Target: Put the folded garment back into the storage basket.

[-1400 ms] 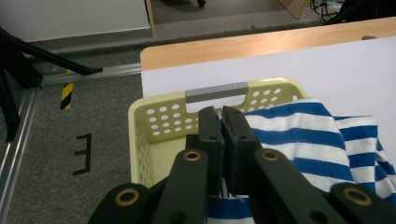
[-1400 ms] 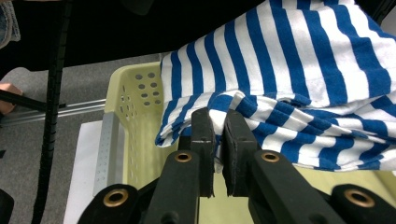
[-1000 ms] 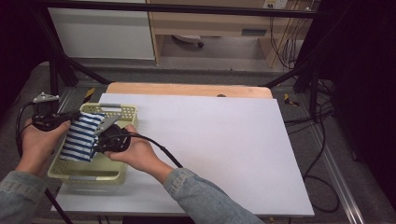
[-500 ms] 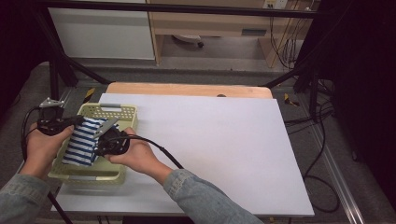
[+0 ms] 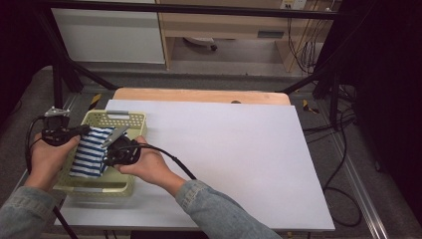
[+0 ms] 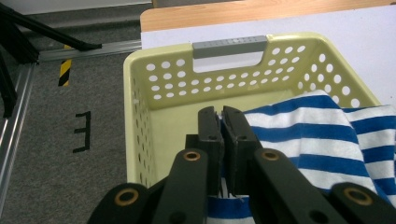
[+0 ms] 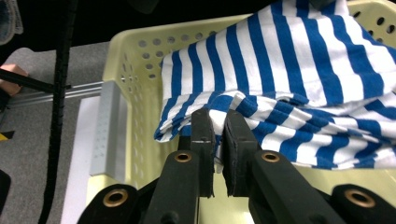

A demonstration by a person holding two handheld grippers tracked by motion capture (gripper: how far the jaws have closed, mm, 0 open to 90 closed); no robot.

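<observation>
1. The left hand (image 5: 44,158) comes in from the bottom left corner on a denim-sleeved forearm, wrapped around the left gripper (image 5: 85,131), which points level toward the right.
2. That gripper's jaws are pressed together on striped cloth (image 6: 322,140).
3. The right hand (image 5: 149,164) reaches leftward; the right gripper (image 5: 102,155) pinches the cloth's folded edge.
</observation>
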